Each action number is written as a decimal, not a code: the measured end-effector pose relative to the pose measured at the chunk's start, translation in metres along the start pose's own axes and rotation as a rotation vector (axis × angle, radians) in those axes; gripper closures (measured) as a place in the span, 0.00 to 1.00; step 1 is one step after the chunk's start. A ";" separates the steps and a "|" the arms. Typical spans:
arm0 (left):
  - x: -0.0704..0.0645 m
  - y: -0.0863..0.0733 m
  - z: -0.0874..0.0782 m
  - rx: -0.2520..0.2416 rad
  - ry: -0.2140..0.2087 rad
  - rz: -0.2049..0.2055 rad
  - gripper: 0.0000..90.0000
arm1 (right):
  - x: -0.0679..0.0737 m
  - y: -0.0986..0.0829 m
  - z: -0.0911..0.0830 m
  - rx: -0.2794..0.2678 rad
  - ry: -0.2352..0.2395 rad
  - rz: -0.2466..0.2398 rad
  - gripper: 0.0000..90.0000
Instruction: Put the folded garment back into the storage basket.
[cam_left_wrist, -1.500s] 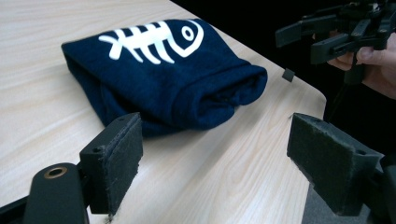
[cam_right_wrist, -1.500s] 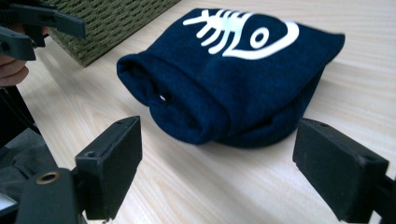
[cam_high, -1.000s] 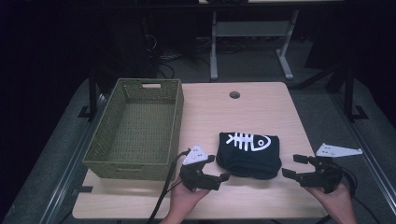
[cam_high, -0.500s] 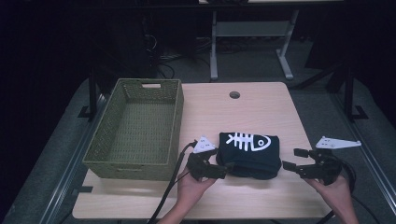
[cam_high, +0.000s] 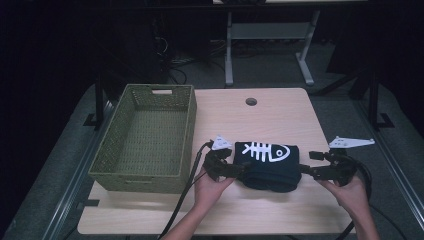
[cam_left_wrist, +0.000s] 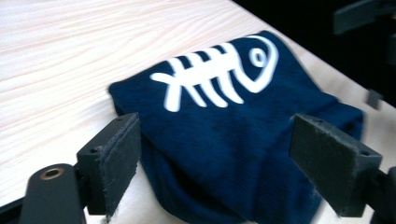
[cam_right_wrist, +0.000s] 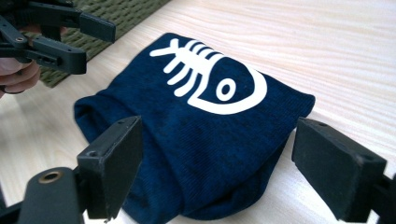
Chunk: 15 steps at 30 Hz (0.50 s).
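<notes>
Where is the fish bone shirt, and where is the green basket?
fish bone shirt (cam_high: 270, 167), high view, on the dark blue cloth below the white print.
green basket (cam_high: 192, 130), high view, on its right wall.

Left gripper (cam_high: 239, 170): in my left hand (cam_high: 210, 186), low over the table, jaws spread wide, pointing right.
Right gripper (cam_high: 306, 169): in my right hand (cam_high: 352, 192), jaws spread wide, pointing left, facing the other.
Forearms: both enter from the bottom edge.
</notes>
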<state>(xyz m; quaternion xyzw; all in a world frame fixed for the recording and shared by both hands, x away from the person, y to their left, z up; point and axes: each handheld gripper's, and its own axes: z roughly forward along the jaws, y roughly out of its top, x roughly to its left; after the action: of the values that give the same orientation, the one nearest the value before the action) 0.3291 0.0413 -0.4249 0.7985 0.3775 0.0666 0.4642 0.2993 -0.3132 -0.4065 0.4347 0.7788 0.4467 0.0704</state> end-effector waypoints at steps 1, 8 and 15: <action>0.002 0.000 0.003 0.006 0.006 -0.013 0.19 | -0.002 0.000 0.003 0.003 -0.002 0.003 0.18; 0.018 -0.001 0.020 0.040 -0.001 -0.104 0.21 | -0.013 -0.001 0.020 0.039 -0.017 0.058 0.19; 0.030 -0.006 0.035 0.074 0.000 -0.164 0.23 | -0.027 -0.006 0.045 0.091 -0.010 0.113 0.25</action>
<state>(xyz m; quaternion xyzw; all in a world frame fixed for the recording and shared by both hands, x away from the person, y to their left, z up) 0.3627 0.0383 -0.4571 0.7816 0.4437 0.0142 0.4381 0.3345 -0.3058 -0.4450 0.4831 0.7721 0.4118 0.0293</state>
